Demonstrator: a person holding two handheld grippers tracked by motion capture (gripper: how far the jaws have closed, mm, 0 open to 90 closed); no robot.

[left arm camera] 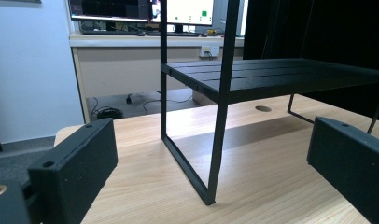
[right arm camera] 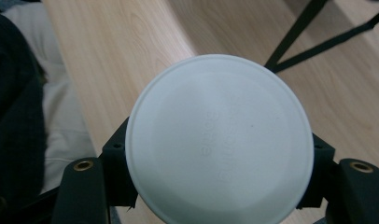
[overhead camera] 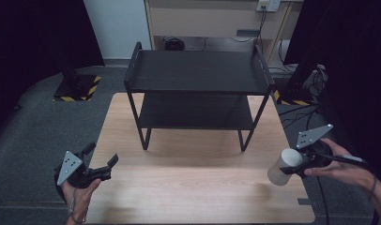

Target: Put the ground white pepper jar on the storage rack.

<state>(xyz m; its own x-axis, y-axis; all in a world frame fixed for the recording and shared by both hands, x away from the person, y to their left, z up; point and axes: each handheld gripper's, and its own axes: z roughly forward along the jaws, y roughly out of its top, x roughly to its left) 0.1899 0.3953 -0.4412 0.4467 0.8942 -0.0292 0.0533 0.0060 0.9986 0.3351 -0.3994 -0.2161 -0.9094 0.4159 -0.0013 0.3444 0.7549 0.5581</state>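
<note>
A clear jar with a white lid (overhead camera: 284,165) hangs above the table's right front edge, held by my right gripper (overhead camera: 295,165). In the right gripper view the round white lid (right arm camera: 219,140) sits between both jaws, which are shut on the jar (right arm camera: 219,140). My left gripper (overhead camera: 103,159) hovers at the table's left front edge, open and holding nothing; its two black jaws stand wide apart in the left gripper view (left arm camera: 211,168). A black two-tier shelf rack (overhead camera: 198,75) stands on the far half of the wooden table (overhead camera: 188,187), its near leg (left arm camera: 218,140) ahead of the left gripper.
The rack's upper and lower shelves (overhead camera: 193,112) carry nothing. Behind the table are a desk with cables (overhead camera: 217,28) and a black stand base with yellow striping (overhead camera: 78,89). Grey floor surrounds the table. Monitors sit on the desk (left arm camera: 178,14).
</note>
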